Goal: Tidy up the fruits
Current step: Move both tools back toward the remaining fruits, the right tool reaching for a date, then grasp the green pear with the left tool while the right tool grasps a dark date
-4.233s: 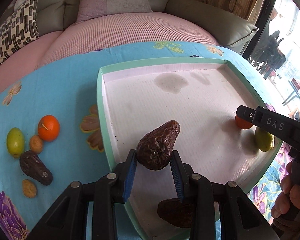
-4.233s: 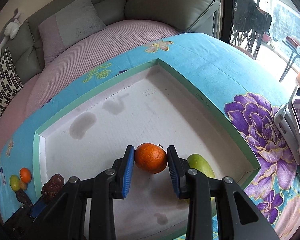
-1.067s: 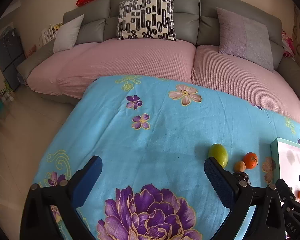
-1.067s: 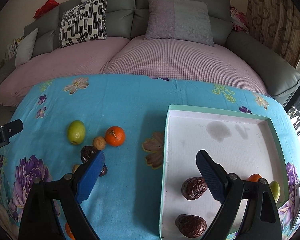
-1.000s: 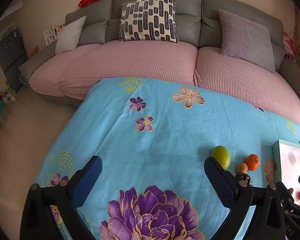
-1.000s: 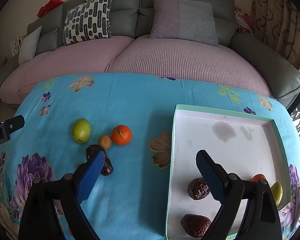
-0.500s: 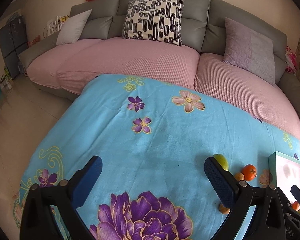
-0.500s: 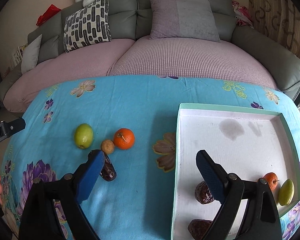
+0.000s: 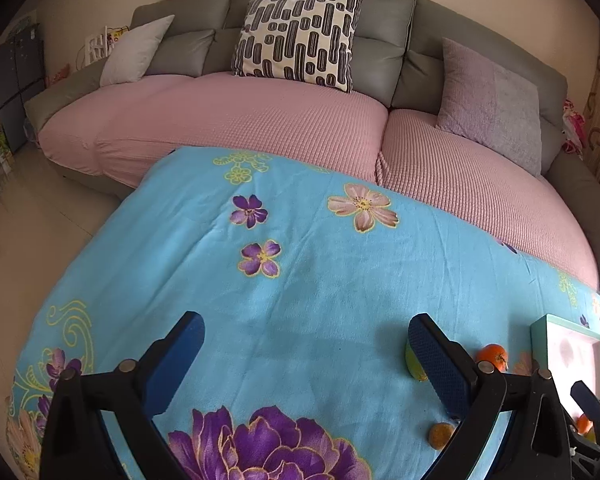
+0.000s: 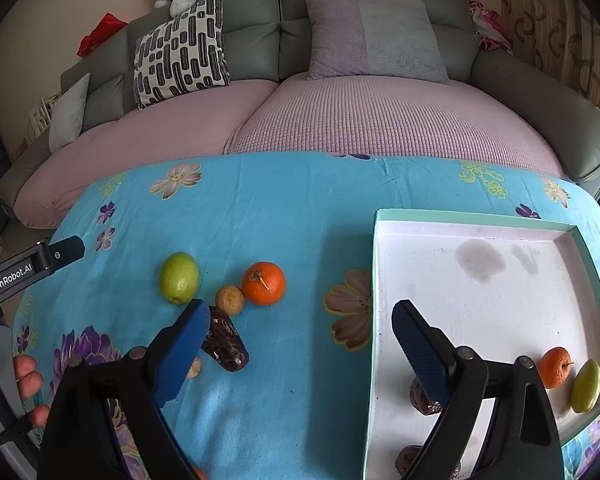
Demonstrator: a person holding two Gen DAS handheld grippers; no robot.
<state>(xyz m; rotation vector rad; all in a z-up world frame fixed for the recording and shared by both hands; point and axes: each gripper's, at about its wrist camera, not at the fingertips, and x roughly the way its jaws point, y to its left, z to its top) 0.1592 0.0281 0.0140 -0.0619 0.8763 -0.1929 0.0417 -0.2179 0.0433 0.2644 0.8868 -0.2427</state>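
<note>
Fruits still loose on my bench [image 10: 300,216]: lime [image 10: 179,278], orange [image 10: 264,283], date [image 10: 224,345], left of the tray [image 10: 480,216]. My right gripper [image 10: 300,334], wide and empty, hangs nearest, date lying slantwise beside its left finger. Left gripper [image 9: 306,350] gapes empty too.

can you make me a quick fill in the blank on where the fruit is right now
1. The orange in the tray lies beside a ____ fruit.
2. Both grippers are ____.
3. The loose fruit rests on the ____ cloth.

Missing words: green; open; blue
</note>
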